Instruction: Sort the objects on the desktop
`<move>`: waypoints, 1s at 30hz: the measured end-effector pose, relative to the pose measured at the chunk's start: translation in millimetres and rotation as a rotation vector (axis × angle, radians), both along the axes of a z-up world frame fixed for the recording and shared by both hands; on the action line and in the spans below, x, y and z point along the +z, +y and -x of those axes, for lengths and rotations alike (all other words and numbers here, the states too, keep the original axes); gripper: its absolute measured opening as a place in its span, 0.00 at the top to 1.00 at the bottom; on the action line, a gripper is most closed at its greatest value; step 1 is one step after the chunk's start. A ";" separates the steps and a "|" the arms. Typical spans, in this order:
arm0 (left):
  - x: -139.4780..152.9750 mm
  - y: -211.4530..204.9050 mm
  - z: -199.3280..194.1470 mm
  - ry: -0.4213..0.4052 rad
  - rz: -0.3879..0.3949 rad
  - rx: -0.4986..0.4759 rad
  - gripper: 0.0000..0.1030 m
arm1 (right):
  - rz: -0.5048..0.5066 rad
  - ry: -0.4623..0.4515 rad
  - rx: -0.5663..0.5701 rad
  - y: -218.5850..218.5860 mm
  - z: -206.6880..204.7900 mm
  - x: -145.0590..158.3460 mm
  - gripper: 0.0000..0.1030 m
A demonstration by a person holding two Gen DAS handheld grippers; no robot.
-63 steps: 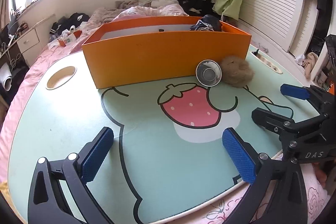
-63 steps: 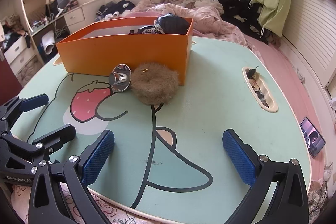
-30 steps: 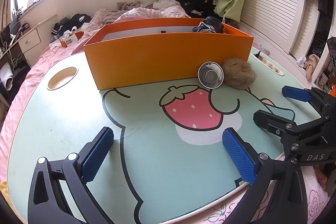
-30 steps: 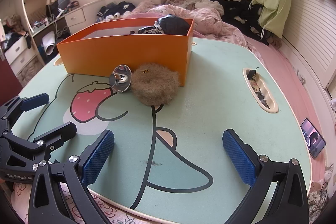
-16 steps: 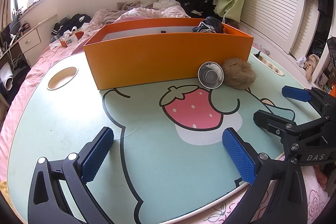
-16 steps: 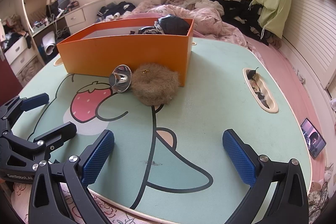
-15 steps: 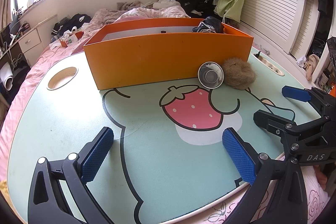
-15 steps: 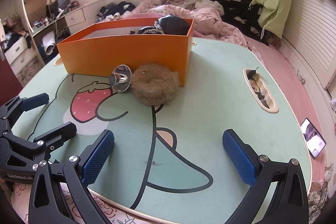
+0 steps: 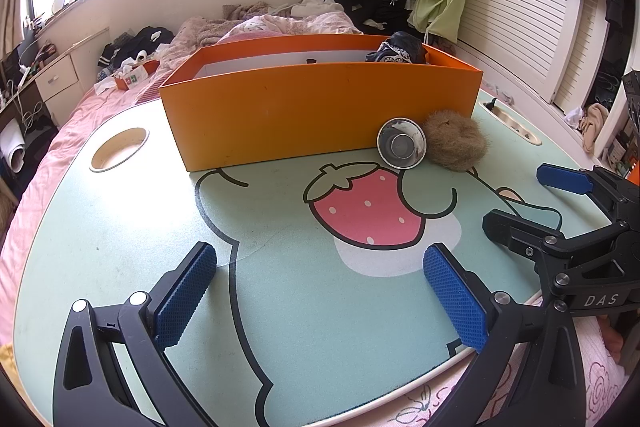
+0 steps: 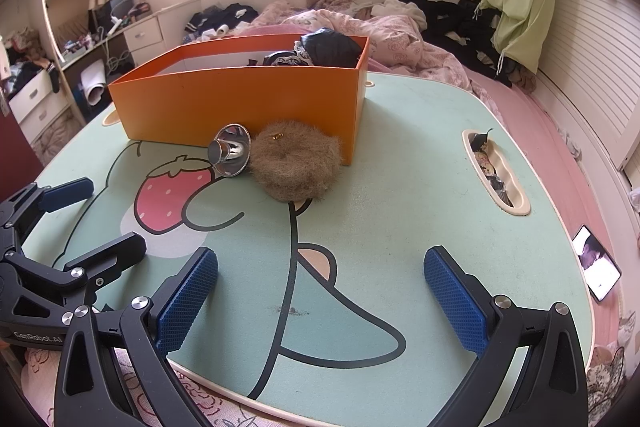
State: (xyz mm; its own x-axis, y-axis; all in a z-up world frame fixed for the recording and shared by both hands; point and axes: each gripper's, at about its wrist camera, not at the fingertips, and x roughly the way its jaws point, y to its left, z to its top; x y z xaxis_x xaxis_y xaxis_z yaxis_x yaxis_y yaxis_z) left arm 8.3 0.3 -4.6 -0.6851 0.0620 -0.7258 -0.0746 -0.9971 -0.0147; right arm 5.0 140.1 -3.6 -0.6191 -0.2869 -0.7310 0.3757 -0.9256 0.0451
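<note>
Both tongs, left tongs (image 9: 320, 291) and right tongs (image 10: 320, 291), gaping wide, empty, phone (image 10: 596, 269) only in right view

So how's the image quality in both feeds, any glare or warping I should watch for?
Left wrist view: the window is blown out, a bright patch washes out the mint-green cartoon-print tabletop, and the rectangular orange cardboard box bows from fisheye. Right wrist view: even light, sharp focus, glints on the small shiny metal funnel.
</note>
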 end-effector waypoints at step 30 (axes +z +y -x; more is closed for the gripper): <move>0.0 -1.1 1.0 0.000 0.000 -0.002 0.00 | 0.185 -0.151 0.049 -13.0 71.4 21.1 0.61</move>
